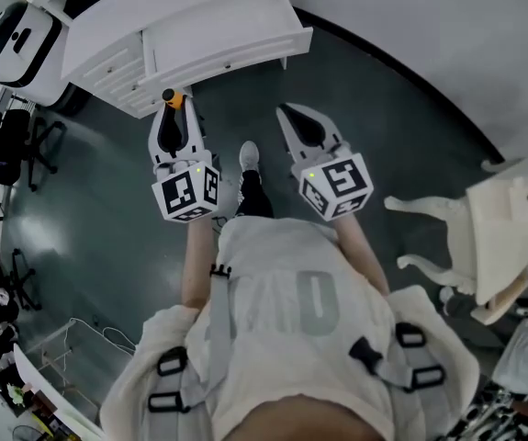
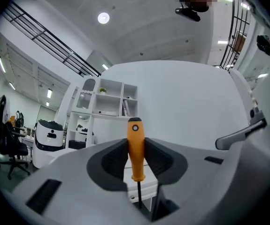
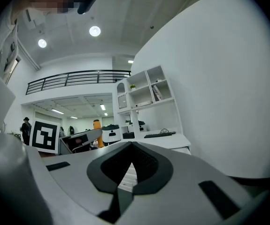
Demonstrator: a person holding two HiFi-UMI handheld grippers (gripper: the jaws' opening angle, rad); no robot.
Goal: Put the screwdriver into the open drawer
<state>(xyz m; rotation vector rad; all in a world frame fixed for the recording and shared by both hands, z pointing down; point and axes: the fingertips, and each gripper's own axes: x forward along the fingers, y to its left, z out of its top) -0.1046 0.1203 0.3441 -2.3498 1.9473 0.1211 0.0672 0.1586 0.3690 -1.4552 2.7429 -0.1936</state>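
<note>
Item 1: screwdriver, orange handle, upright, clamped between the jaws of the left gripper with the handle end uppermost (its thin shaft runs down behind the pads).
Item 2: right gripper, jaw tips closed together, nothing held, to the right of the first.
Item 3: open drawer of a white desk, beyond both grippers, apart from the screwdriver.

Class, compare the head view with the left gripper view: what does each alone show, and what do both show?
Head view only: the right hand-held gripper, the person's shoe, a white chair. Left gripper view only: the screwdriver's dark shaft, a ceiling lamp. Both: the orange screwdriver handle clamped in the left hand-held gripper.
</note>
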